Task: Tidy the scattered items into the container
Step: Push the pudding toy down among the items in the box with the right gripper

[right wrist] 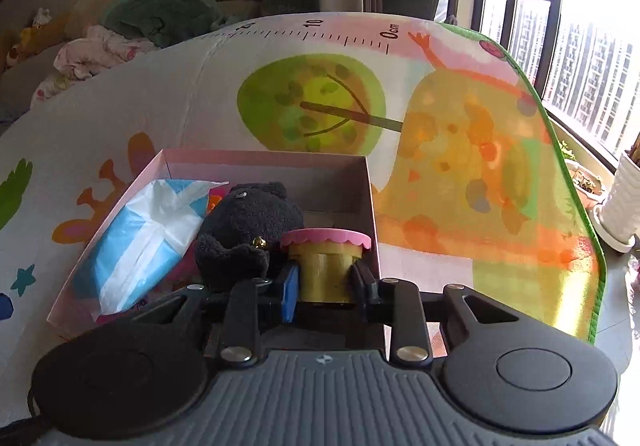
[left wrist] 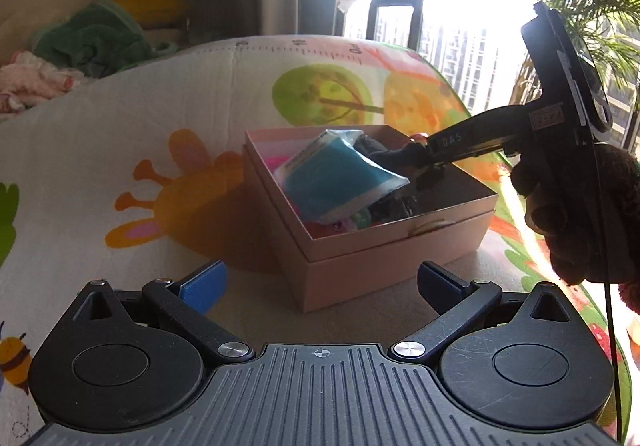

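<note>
A pink cardboard box [left wrist: 384,258] sits on the play mat; it also shows in the right wrist view [right wrist: 120,186]. Inside lie a blue-and-white tissue pack [left wrist: 340,178], [right wrist: 148,238], a black plush toy [right wrist: 248,230] and other colourful items. My right gripper [right wrist: 325,278] is shut on a yellow dough tub with a pink lid [right wrist: 325,258] and holds it inside the box at its right wall. In the left wrist view the right gripper [left wrist: 424,162] reaches into the box from the right. My left gripper [left wrist: 320,282] is open and empty, just in front of the box's near corner.
The box stands on a colourful children's play mat [right wrist: 460,150] with a ruler print. A pile of clothes and cushions [right wrist: 152,18] lies beyond the mat at the left. A window [right wrist: 580,46] and a white plant pot [right wrist: 624,206] are at the right.
</note>
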`<state>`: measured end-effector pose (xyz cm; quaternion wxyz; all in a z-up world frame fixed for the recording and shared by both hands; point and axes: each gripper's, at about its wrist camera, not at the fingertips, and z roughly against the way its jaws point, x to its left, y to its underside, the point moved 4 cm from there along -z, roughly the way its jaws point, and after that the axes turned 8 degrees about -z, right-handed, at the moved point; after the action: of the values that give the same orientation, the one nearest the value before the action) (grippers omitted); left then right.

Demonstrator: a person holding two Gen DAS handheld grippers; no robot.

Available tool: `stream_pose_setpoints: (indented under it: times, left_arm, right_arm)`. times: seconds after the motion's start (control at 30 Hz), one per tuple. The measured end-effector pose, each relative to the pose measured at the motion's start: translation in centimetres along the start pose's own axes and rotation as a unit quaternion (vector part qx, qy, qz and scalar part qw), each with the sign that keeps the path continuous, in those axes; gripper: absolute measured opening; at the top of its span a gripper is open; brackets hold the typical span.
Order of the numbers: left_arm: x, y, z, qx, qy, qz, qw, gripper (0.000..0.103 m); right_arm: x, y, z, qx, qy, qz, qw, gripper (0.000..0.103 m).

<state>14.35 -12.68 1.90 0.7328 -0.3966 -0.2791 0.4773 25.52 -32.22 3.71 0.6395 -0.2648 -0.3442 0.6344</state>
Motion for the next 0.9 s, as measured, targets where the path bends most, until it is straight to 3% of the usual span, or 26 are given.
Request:
stream_pose_setpoints:
  times: [0.1,0.23,0.33,0.5,0.67,0.8,0.83,0.9]
  left_arm:
    - [1.1,0.6,0.3,0.004,-0.012,0.013,0.9998,0.103]
    - [2.0,1.2,0.6,0.011,-0.02,0.022,0.9995,0.103]
    - [2.9,1.6,0.7,0.014,-0.027,0.034,0.999,0.103]
    - [3.2,2.0,0.6,0.024,-0.036,0.048,0.9979,0.103]
    - [2.5,3.0,1.4,0.021,-0.031,0.031,0.9988,0.103]
    - [3.1,3.9,1.9,0.024,-0.071,0.032,0.9967,0.103]
    - [3.4,4.0,1.9,0.021,-0.079,0.038,0.9959,0.103]
    - [4.0,4.1,1.6,0.017,-0.101,0.048,0.9936,0.103]
  right_arm:
    - [-0.7,-2.6,0.1,-0.021,-0.018,-0.035,0.999,0.027]
    - [-1.5,-4.4,-0.9,0.007,-0.021,-0.05,0.999,0.034]
    - [-2.1,-4.7,1.0,-0.017,-0.037,-0.068,0.997,0.033]
    - [-1.2,-3.9,2.8,-0.022,-0.053,-0.058,0.997,0.028]
    - [-1.3,-1.3,0.1,0.023,-0.026,-0.065,0.997,0.029]
    - [-1.3,0.0,1.9,0.013,-0.029,-0.075,0.997,0.029]
    - [-1.1,0.4,3.3,-0.009,-0.029,-0.072,0.997,0.033]
    - [-0.2,1.5,5.9,-0.04,-0.028,-0.064,0.997,0.062]
